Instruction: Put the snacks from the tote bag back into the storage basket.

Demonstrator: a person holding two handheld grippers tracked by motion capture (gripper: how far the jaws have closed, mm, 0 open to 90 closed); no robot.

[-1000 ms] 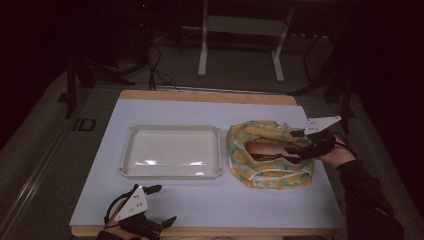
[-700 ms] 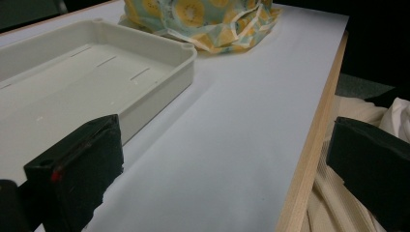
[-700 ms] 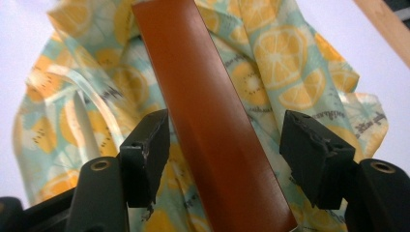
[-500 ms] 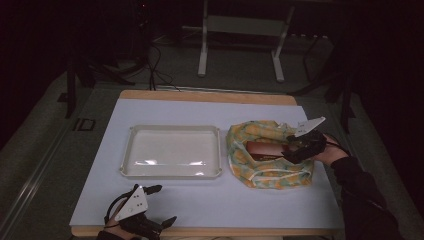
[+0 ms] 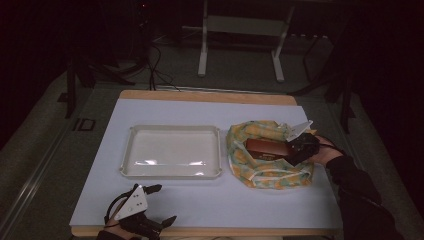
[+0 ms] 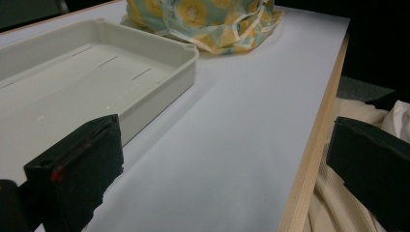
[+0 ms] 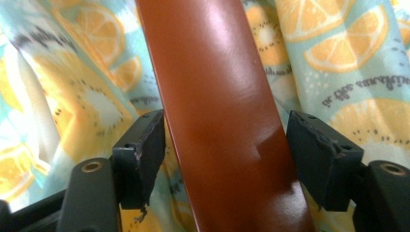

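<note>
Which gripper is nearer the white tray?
Left. The left gripper sits open just off the white tray's near edge; the right gripper is beyond the tray's right side, inside the fruit-print bag, straddling a brown case.

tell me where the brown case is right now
In the high view the brown case lies on the fruit-print cloth, right of the white tray, between the right claw's open jaws.

Dim lab: covered table (image 5: 210, 200), metal stand (image 5: 240, 30), floor cables (image 5: 160, 75).

Citrus cloth, brown case, cream tray

Beside the cream-white tray (image 5: 170, 151), a cloth bag (image 5: 267, 155) printed with orange slices and kiwi on pale blue holds a glossy reddish-brown case (image 7: 227, 116).
</note>
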